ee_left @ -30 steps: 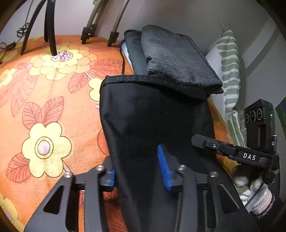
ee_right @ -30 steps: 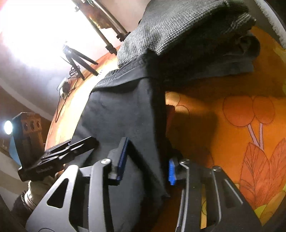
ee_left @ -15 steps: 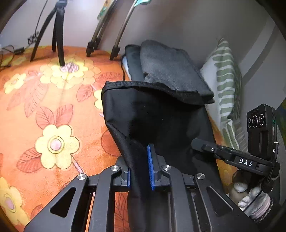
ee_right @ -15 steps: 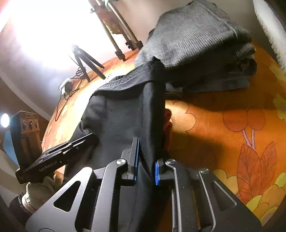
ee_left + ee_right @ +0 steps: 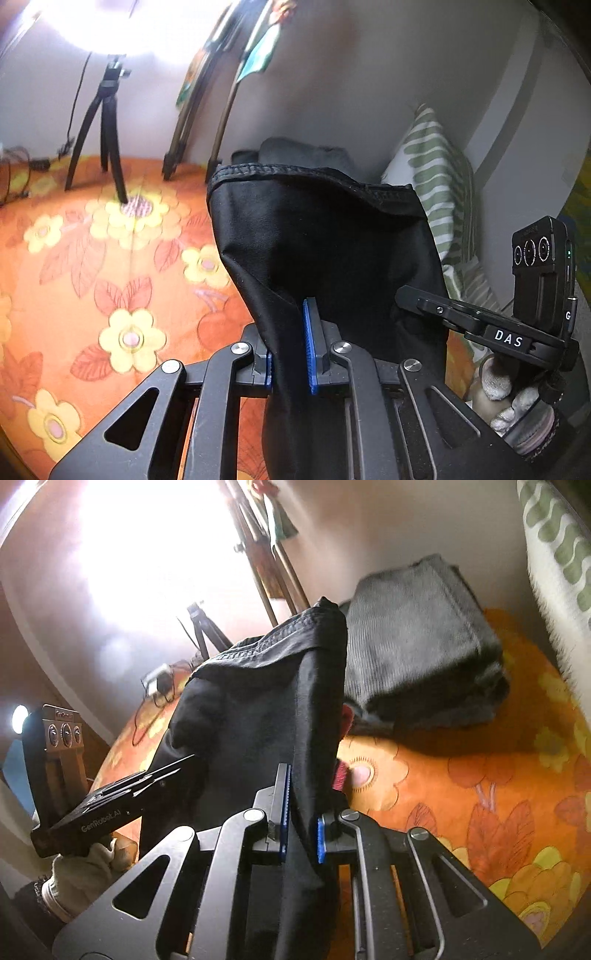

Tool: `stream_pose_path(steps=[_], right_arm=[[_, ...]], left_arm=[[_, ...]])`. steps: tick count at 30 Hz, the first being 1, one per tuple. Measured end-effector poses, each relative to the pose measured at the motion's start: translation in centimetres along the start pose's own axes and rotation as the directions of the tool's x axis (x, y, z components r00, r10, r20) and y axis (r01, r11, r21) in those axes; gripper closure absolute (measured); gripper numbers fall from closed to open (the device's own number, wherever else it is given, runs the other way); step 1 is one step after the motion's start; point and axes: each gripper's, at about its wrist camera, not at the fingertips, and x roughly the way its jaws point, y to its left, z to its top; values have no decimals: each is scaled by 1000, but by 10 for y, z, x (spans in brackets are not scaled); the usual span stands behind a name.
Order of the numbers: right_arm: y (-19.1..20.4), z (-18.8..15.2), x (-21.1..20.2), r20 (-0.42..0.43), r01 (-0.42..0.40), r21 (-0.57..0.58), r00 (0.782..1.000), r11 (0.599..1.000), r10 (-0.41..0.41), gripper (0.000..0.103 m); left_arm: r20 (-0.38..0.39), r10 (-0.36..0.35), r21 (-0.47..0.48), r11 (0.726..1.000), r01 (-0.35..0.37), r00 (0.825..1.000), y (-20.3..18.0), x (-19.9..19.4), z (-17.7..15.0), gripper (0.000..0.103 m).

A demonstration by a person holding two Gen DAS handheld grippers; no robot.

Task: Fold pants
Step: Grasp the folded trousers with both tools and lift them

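Both grippers angle downward side by side: the left gripper and right gripper each clamp black cloth, gloved hands gripping their handles.

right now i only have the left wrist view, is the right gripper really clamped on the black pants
Observer: Yes. The right gripper has just been closing its jaws, and its blue pads now pinch a fold of the black pants.
Operator: whats behind the pants, i only see a grey sliver
Observer: A folded grey knit garment, lying flat on the orange floral bedcover.
Operator: anything on the cover just right of the pants
Observer: Only a small red thing peeking out at the edge of the pants. I cannot tell what it is.
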Motion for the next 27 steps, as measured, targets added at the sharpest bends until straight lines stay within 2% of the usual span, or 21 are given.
stream_pose_path(steps=[9,19,27], right_arm=[[-1,24,-25,82,20,-20,996,1000,-19,91],[-7,38,-44,137,44,-28,990,999,-39,91],[-8,50,-52,161,49,-23,986,999,-44,91]], left_arm=[[58,3,89,996,-8,998,-32,-2,22,92],[90,5,157,987,-20,996,-48,-1,34,92],[101,-8,176,984,-10,995,-55,1,45,92]])
